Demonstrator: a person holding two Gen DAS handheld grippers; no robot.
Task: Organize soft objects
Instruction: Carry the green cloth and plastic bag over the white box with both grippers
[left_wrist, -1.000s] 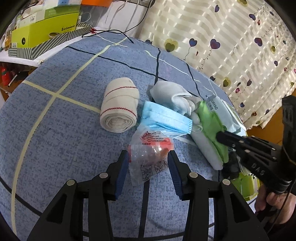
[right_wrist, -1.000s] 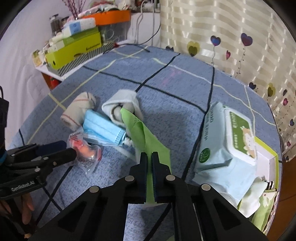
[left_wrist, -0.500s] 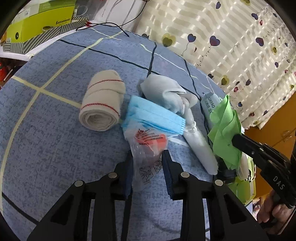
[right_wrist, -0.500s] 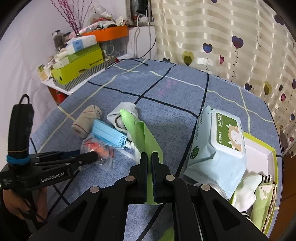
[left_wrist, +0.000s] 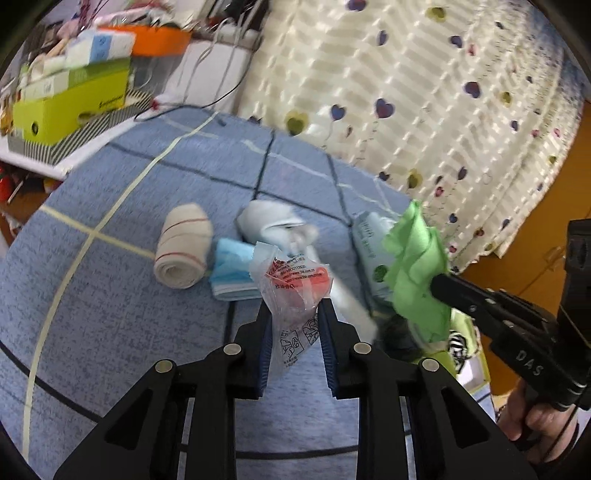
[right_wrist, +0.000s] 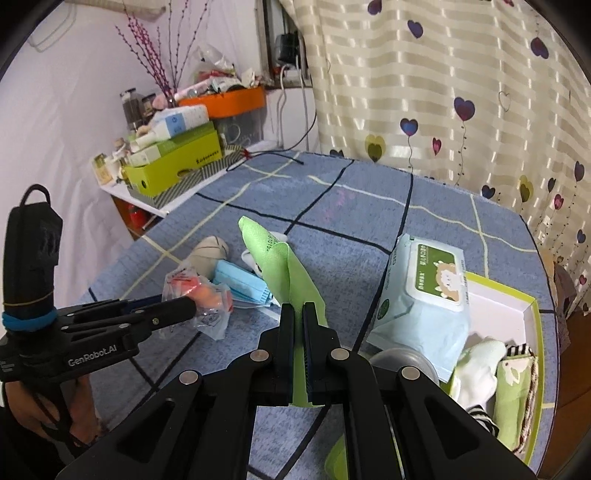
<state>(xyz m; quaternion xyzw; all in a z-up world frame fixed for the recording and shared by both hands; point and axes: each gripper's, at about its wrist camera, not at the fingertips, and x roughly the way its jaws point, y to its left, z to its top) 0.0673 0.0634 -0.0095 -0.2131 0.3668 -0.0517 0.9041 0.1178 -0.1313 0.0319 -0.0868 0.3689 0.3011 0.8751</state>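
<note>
Green cloth (right_wrist: 295, 280) hangs pinched in the fully closed jaws of the right gripper (right_wrist: 299, 314), clear of the blue checked bedcover (right_wrist: 369, 206), while the left gripper (left_wrist: 291, 321) is closing on a crinkly clear packet (left_wrist: 291, 288) with something orange-red inside, its pads already pressing the plastic and the packet clear of the cover. Both pieces look picked and ready to carry, so the sorting seems to be in its middle stretch. Just beside the right gripper, the green-rimmed box (right_wrist: 532, 314) already holds a pale sock, a striped piece and a green pouch, and the wet-wipe pack (right_wrist: 424, 295) leans on its near edge, not clearly in. Farther out, still loose on the cover, lie the blue face mask (left_wrist: 232, 273), the rolled bandage (left_wrist: 183, 245) and a white bundle (left_wrist: 273, 221).
</note>
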